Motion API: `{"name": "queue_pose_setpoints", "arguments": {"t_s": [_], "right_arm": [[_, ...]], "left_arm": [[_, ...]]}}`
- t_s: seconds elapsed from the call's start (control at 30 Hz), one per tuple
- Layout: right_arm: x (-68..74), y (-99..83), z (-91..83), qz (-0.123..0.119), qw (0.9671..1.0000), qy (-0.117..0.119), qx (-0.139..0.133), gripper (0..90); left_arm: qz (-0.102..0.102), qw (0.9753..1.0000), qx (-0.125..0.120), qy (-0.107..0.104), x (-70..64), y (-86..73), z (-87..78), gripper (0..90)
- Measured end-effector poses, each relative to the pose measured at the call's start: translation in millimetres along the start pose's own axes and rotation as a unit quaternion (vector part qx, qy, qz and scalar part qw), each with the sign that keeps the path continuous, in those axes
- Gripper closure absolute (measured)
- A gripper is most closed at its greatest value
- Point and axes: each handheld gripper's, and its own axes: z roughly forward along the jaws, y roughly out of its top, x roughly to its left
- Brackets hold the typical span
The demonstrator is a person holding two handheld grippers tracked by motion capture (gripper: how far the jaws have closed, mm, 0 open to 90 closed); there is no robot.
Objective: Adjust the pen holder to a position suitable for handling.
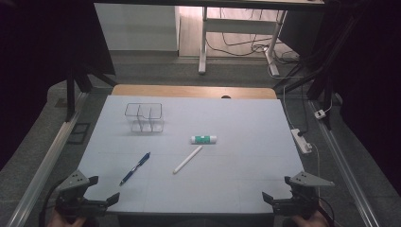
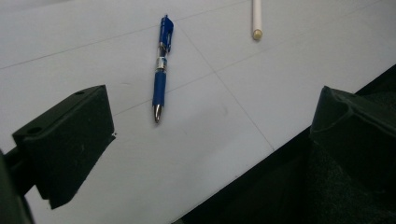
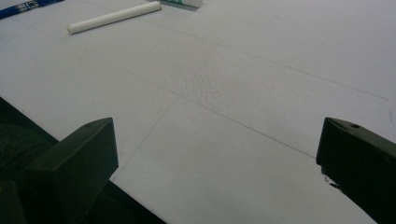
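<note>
Both grippers parked at the near edge, jaws spread, nothing held: blue pen is the nearest pick.

Left gripper (image 1: pixel 97 189) sits at 7 o'clock on the table (image 1: pixel 236 189), blue pen (image 1: pixel 135 168) just beyond at its 1 o'clock, lying free, tip toward the gripper. Approach square across the barrel, grab mid-grip. White stick (image 1: pixel 187 159) and glue stick (image 1: pixel 204 139) lie near centre, clear organizer (image 1: pixel 144 117) at 11. Right gripper (image 1: pixel 276 189) at 5, idle.
</note>
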Motion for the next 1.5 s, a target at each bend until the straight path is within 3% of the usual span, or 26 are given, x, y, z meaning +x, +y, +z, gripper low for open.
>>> {"name": "queue_pose_setpoints", "arguments": {"t_s": [0.4,0.57,0.73,1.3,1.5], "right_arm": [[-0.1,0.6,1.0,0.001,1.0,0.002,0.003,0.0],[-0.1,0.8,2.0,0.0,1.0,0.002,0.006,0.0],[0.0,0.7,2.0,0.0,1.0,0.001,0.007,0.0],[-0.5,1.1,2.7,0.0,0.9999,0.004,0.01,0.0],[-0.8,1.7,3.4,0.001,0.9999,0.003,0.011,0.0]], "left_arm": [[0.013,0.9999,-0.001,0.006,0.2,2.3,-0.1,0.3],[0.014,0.9999,0.0,-0.009,1.8,6.0,-0.1,0.9],[0.027,0.9996,-0.007,-0.007,4.1,8.7,3.1,0.9],[0.045,0.9975,-0.025,-0.049,16.9,24.4,15.5,0.2],[0.071,0.9967,-0.012,-0.039,21.5,35.2,23.7,0.0]]}}
